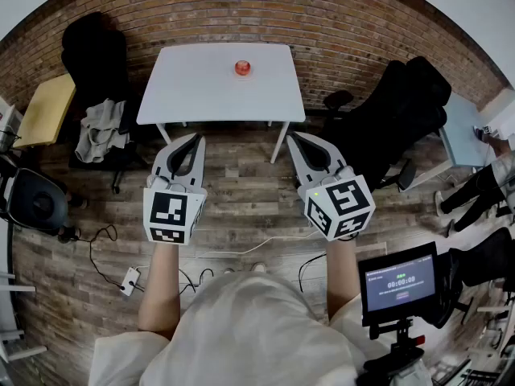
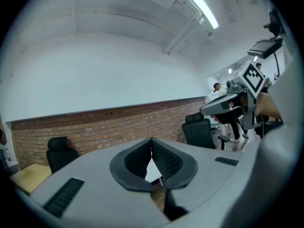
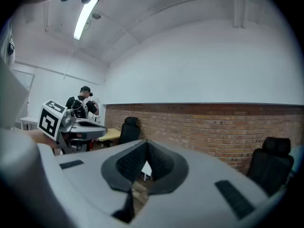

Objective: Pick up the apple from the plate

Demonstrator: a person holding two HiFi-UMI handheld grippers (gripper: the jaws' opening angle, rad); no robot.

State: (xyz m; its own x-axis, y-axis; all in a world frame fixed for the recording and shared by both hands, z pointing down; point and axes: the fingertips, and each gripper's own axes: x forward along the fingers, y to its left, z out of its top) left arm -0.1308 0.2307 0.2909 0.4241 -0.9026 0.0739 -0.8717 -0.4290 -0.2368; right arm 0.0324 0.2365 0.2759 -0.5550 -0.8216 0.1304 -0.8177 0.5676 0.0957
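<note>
The left gripper and the right gripper are hovering side by side above the wooden floor, each with its fingers pressing together on nothing. The apple is sitting on the white surface, well beyond the fingertips and ahead between the two pairs.

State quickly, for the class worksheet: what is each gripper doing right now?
Left gripper: closed, holding nothing.
Right gripper: closed, holding nothing.
</note>
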